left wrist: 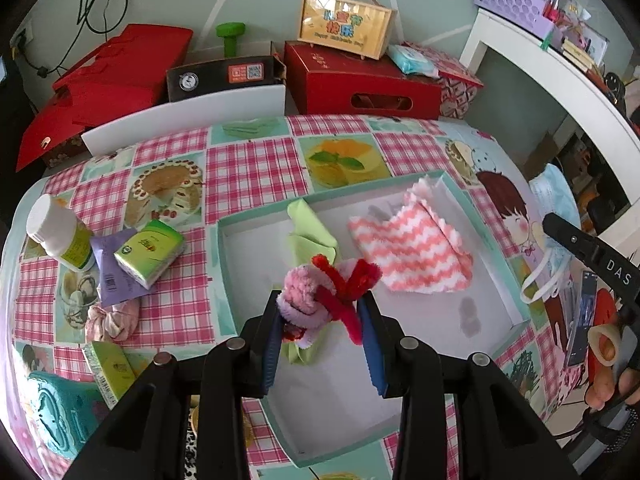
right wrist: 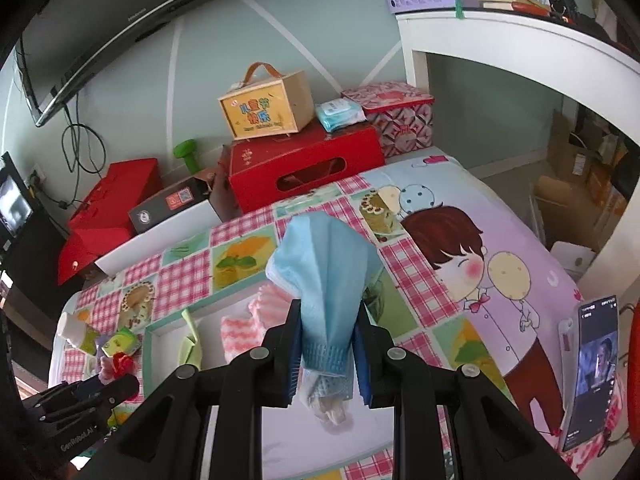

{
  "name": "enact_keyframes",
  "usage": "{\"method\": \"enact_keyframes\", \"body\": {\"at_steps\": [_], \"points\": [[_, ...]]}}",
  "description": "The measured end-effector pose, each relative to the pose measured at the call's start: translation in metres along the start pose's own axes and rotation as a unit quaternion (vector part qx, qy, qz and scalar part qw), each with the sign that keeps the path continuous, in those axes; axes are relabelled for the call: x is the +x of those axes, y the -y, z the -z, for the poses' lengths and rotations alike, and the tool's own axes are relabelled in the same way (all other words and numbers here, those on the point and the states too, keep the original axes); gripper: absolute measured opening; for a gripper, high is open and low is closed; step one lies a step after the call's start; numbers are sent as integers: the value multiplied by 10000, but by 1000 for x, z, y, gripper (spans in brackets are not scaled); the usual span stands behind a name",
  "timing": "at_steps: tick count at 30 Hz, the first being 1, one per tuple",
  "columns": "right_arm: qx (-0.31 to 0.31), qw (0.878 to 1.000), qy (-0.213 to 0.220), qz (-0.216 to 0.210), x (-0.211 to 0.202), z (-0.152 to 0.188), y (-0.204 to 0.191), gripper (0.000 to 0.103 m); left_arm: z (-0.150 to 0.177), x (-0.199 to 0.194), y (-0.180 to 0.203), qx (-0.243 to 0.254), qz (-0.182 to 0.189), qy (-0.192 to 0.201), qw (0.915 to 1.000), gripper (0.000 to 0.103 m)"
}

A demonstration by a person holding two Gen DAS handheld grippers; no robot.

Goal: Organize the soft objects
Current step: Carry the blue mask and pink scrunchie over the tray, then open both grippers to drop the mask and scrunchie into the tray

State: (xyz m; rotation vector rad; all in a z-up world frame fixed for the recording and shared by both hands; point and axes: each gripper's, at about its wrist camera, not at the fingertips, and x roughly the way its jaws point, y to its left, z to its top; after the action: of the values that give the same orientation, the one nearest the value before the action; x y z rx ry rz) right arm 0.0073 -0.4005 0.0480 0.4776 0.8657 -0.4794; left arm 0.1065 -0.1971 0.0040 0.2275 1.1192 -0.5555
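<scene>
My left gripper (left wrist: 322,312) is shut on a pink and red pipe-cleaner flower (left wrist: 326,294) with a green stem, held above the shallow teal-rimmed tray (left wrist: 492,256). In the tray lie a pink-and-white zigzag cloth (left wrist: 416,246) and a folded green cloth (left wrist: 310,228). My right gripper (right wrist: 326,340) is shut on a blue face mask (right wrist: 322,276), held over the tray's right side. The mask also shows at the right edge of the left wrist view (left wrist: 554,204). The flower and left gripper show low left in the right wrist view (right wrist: 118,364).
Left of the tray lie a green tissue pack (left wrist: 150,250), a white bottle (left wrist: 60,232), a purple packet (left wrist: 114,276) and a pink scrunchie (left wrist: 112,318). Red boxes (left wrist: 360,80) and a yellow gift box (left wrist: 346,26) line the back. A phone (right wrist: 592,368) stands at the right.
</scene>
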Motion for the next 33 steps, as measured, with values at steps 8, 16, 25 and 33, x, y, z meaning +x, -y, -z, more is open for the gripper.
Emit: {"method": "enact_keyframes", "body": {"at_steps": [8,16,25,33], "points": [[5,9958,-874,275,48,18,6,24,7,27,6,68,-81,-367,9993,38],[-184,9892,-1389,439,75,33,7,26,17,55,13,203,-126,-754,9969,38],[-332,9812,-1778,665,95,43,8,26,27,75,17,286,-216,-1051,9938,38],[-445,9770,-1915,828,101,48,9,38,30,80,21,366,-223,-1115,9928,45]]}}
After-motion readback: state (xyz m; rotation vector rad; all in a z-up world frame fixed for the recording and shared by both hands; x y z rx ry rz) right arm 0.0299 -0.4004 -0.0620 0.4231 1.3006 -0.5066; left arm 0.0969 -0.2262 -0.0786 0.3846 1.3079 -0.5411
